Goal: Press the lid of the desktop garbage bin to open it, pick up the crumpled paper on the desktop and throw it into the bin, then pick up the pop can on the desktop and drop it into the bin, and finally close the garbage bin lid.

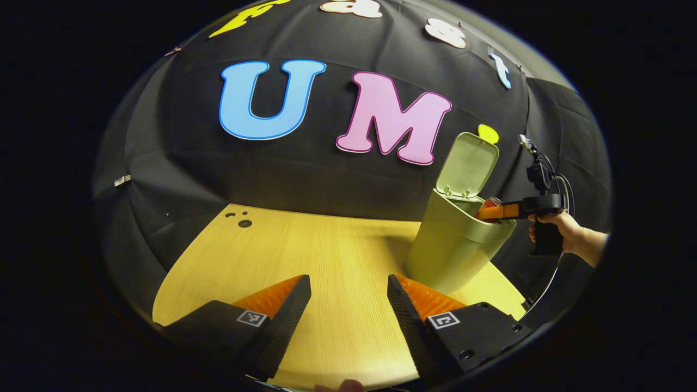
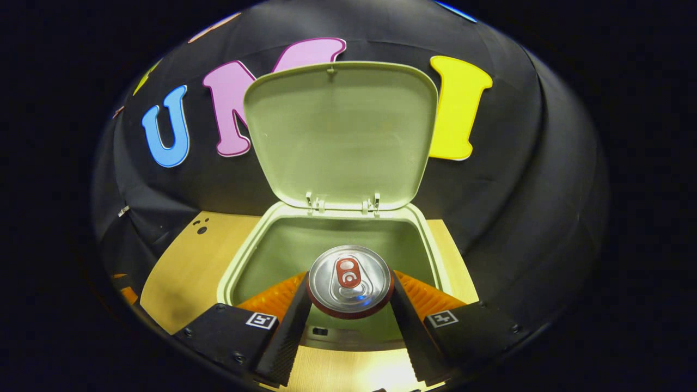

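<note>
- Black cloth wall behind, pale wood surface [image 1: 337,256] in front; bin [image 1: 457,245] stands at its far right with lid [image 2: 340,136] swung up and back, mouth open.
- We see the right gripper [image 2: 349,310] clamped on the can [image 2: 349,280], one finger on each side wall, can's top end with pull tab facing the camera.
- Can sits over the bin's mouth, roughly centred between the rims; in the left gripper view the right gripper [image 1: 493,211] reaches in over the bin's rim, hand [image 1: 566,231] behind it.
- Left gripper [image 1: 348,305] hangs low over the surface, jaws wide apart, nothing between them.
- We don't spot loose paper on the surface; we guess it's already binned, inside too dim to confirm.
- Handling, our call: can looks light, thin-walled, smooth, so it dents under a hard squeeze and can slide in the pads. Mid-wall grip across the round body suits it.
- Step: can drop. Opening the jaws should let it fall straight in; lid close is left.
</note>
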